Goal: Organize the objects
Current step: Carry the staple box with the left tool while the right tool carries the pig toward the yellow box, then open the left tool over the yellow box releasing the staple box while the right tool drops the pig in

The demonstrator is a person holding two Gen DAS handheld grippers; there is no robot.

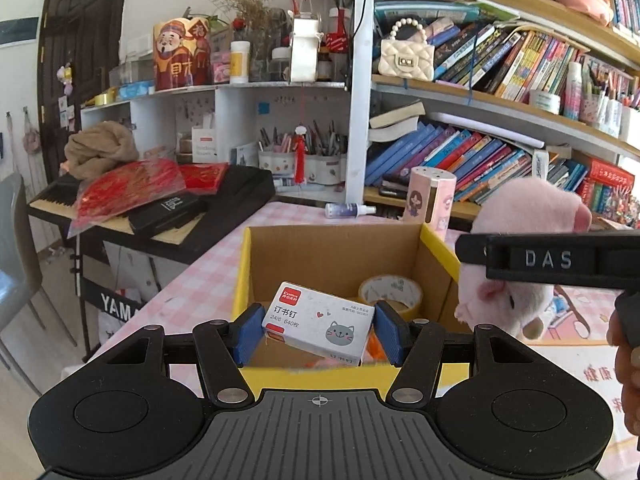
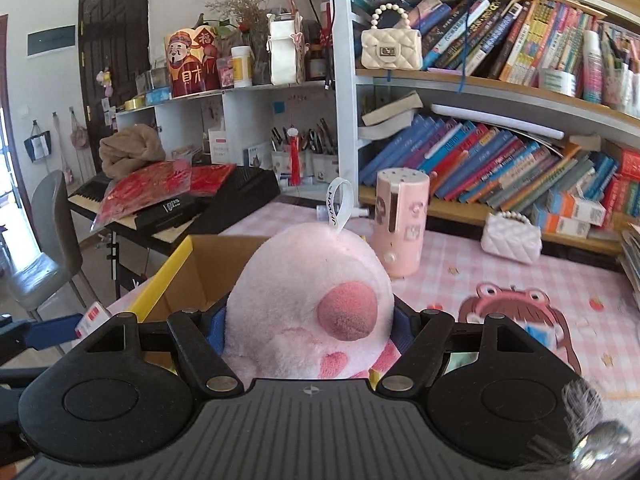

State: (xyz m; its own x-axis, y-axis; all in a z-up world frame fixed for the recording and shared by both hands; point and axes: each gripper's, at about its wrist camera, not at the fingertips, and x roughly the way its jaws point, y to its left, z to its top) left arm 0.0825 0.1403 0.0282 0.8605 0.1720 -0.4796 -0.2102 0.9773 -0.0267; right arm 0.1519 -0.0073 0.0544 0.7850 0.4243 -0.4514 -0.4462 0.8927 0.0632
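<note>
My left gripper (image 1: 318,330) is clamped on a white staple box (image 1: 320,324): both blue pads press its short ends, and the box sits tilted between them in the lower centre of the left wrist frame, its cat drawing facing up. It hangs over the open cardboard box (image 1: 332,256) with the yellow rim, just above the near wall. Down on the carton's floor, right of the staple box, lies a roll of tape (image 1: 391,292).

My right gripper (image 2: 308,328) grips a pink plush toy (image 2: 308,300). The soft body bulges up between the blue fingers and fills the middle of the right wrist frame, a white loop tag (image 2: 340,204) standing up from its top. In the left wrist view the same plush (image 1: 516,264) shows at the right edge, beside the carton's right wall, with the black arm of my right gripper (image 1: 548,260) crossing in front of it.

Beyond the carton, on the pink checked tablecloth (image 2: 460,264), a pink cylindrical container (image 2: 400,224) stands upright near centre frame, and a small white spray bottle (image 1: 350,210) lies on its side behind the carton. A small white quilted purse (image 2: 512,236) rests at the right, close under the bookshelf (image 2: 500,168). At the left of both frames a black keyboard (image 1: 160,216) carries red packets.
</note>
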